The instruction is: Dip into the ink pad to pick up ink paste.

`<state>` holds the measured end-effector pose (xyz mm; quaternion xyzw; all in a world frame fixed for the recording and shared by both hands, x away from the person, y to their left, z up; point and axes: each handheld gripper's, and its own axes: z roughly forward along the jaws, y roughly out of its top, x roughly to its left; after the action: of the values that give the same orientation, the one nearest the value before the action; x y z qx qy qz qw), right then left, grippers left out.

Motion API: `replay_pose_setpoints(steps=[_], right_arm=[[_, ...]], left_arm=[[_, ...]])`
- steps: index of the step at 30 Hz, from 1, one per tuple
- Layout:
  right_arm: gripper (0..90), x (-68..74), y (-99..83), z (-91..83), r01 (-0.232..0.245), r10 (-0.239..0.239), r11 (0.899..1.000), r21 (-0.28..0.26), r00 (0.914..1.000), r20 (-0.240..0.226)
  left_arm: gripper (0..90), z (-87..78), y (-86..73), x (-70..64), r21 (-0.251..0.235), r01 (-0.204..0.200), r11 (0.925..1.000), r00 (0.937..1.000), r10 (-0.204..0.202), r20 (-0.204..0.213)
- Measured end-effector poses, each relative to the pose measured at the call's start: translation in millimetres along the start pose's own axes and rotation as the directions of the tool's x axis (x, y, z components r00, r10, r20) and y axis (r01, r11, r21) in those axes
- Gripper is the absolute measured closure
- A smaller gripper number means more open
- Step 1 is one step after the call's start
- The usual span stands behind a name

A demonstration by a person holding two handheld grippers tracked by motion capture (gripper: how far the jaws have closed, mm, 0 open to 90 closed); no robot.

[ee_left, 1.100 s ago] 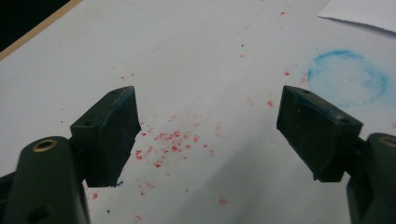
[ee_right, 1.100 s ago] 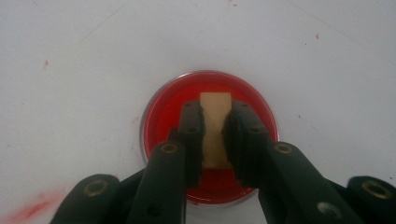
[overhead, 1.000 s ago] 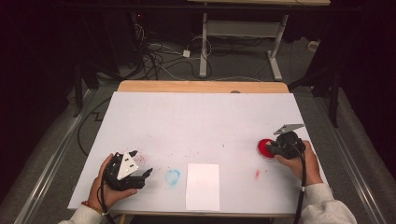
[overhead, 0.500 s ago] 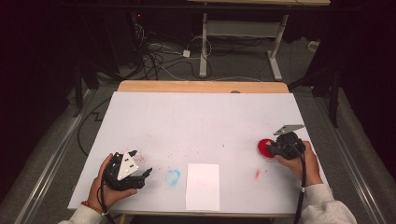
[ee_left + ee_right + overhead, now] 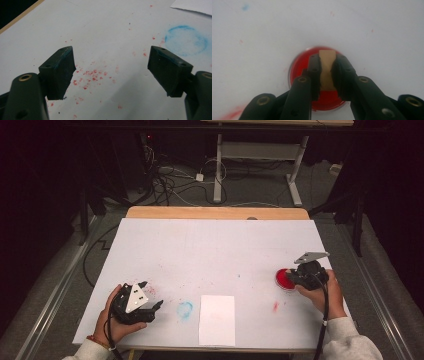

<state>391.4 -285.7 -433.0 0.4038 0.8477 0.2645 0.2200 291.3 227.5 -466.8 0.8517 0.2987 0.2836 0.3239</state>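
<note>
two grippers: both in use on one white table cover (image 5: 215, 255).
right gripper (image 5: 327, 75): clenched on a tan wooden stamp (image 5: 327, 67), held upright over a red ink pad (image 5: 299, 68); in the high view this gripper (image 5: 295, 278) sits at 3 o'clock on the table, with the ink pad (image 5: 282, 279) at its 9 o'clock side.
stamp contact: the stamp's lower end appears to be down in the ink, but the jaws hide the contact face, so pressure and depth cannot be told.
left gripper (image 5: 111, 67): released, jaws wide apart and holding nothing; in the high view it (image 5: 150, 302) rests at 7 o'clock on the table.
white paper (image 5: 217, 319): lies at 6 o'clock, well apart from the ink pad and just beside the blue ring mark (image 5: 185, 309).
risk 1: the grip is narrow and high on the stamp; a tilt on lifting would likely ink one edge only and print unevenly.
risk 2: an overloaded stamp may drip on the way to the paper; red specks (image 5: 92, 76) already mark the cover.
risk 3: the ink pad is unrestrained; a sticky lift could drag it along.
risk 4: the paper is loose; with the left gripper idle, it may shift or lift with the stamp and smear the print.
</note>
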Motion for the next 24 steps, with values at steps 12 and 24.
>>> replay_pose_setpoints(steps=[12, 24], right_arm=[[76.6, 10.9, 23.0, -65.4, 0.036, -0.029, 0.980, -0.195, 0.9989, 0.038], [76.6, 21.5, 29.7, -80.8, 0.076, -0.063, 0.970, -0.229, 0.9959, 0.064]], left_arm=[[21.1, 0.5, 0.1, -0.1, 0.000, 0.002, 1.0000, 1.0000, -0.002, 0.004], [21.1, 0.5, 0.1, -0.4, 0.002, -0.002, 1.0000, 1.0000, 0.002, 0.001]])
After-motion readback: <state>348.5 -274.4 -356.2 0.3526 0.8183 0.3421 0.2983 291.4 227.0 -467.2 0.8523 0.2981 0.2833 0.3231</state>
